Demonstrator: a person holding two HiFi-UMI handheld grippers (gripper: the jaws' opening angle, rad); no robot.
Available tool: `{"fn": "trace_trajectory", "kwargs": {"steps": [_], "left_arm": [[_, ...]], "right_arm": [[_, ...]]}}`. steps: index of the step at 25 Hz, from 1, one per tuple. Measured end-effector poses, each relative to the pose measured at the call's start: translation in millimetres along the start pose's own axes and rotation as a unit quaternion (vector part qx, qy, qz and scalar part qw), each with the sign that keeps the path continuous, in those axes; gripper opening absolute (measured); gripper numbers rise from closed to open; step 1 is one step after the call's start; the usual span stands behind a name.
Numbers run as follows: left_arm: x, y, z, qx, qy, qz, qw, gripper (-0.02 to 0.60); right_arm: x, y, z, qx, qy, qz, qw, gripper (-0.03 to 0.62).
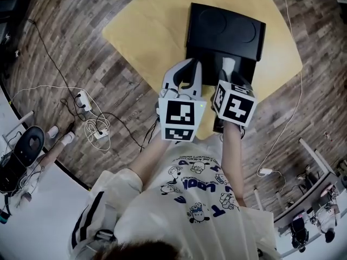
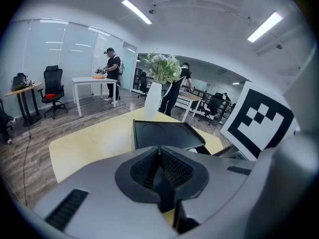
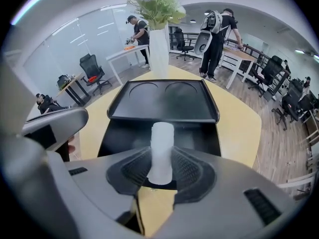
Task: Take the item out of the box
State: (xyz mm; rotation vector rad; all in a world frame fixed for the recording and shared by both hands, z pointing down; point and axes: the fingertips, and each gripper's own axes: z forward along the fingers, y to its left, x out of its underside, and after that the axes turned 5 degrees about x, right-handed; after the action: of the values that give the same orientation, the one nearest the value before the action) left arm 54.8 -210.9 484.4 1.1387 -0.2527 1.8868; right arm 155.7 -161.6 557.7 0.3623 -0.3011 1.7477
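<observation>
Pinching the item (image 3: 162,138) in the right hand-held gripper (image 3: 162,158), with ribbed pads (image 3: 192,166) pressed on both sides of its lower end. A white cylinder, upright between the jaws and poking out well past the fingertips. Sitting just ahead of that hand-held gripper, over the open black box (image 3: 124,133), with the lid (image 3: 162,101) thrown back on the far side and yellow worktop (image 3: 241,126) beyond. Hard to say whether fully clear of the box walls. Nothing in the left hand-held gripper (image 2: 159,151): pressed together on air, hovering just beside the right one, on its left.

Now the feel of it. Looks light, going by the matte, frosted white surface. Perhaps foam or plastic; cannot tell which. Shows no dent where the pads bite, so probably stiff enough for a firm squeeze. Round and smooth-sided, though, so liable to swivel or slide between two flat pads. Held low down, too, leaving most of the length free to tip like a lever. Better to take hold nearer mid-height, square across the widest part, with steady, moderate pressure. Worth carrying upright and slowly past the box rim.
</observation>
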Motion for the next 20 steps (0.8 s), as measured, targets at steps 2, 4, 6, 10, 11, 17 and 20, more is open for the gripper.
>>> {"fn": "trace_trajectory", "kwargs": {"steps": [2,4,6,10,11,17,20], "left_arm": [[-6,-5,-5,-0.001,-0.007,0.002,1.0000,0.026],[-11,-9,-9,-0.002,-0.015,0.004,0.9999,0.026],[-18,-13,-14,-0.002,-0.025,0.009,0.9996,0.026],[-30,-19,-22,-0.003,-0.044,0.018,0.9988,0.026],[-33,-20,-23,-0.003,-0.049,0.020,0.9986,0.026],[-52,-30,-35,-0.003,-0.077,0.030,0.9965,0.026],[-63,-33,-41,-0.006,-0.093,0.036,0.9950,0.026]], "right_arm": [[-1,1,-8,-0.007,-0.009,0.000,1.000,0.143],[-4,1,-16,-0.012,-0.020,-0.002,1.000,0.143],[-9,2,-24,-0.015,-0.033,-0.005,0.999,0.143],[-17,3,-38,-0.019,-0.055,-0.009,0.998,0.143],[-19,3,-42,-0.020,-0.061,-0.009,0.998,0.143],[-28,3,-63,-0.026,-0.095,-0.010,0.995,0.143],[-34,2,-72,-0.028,-0.112,-0.011,0.993,0.143]]}}
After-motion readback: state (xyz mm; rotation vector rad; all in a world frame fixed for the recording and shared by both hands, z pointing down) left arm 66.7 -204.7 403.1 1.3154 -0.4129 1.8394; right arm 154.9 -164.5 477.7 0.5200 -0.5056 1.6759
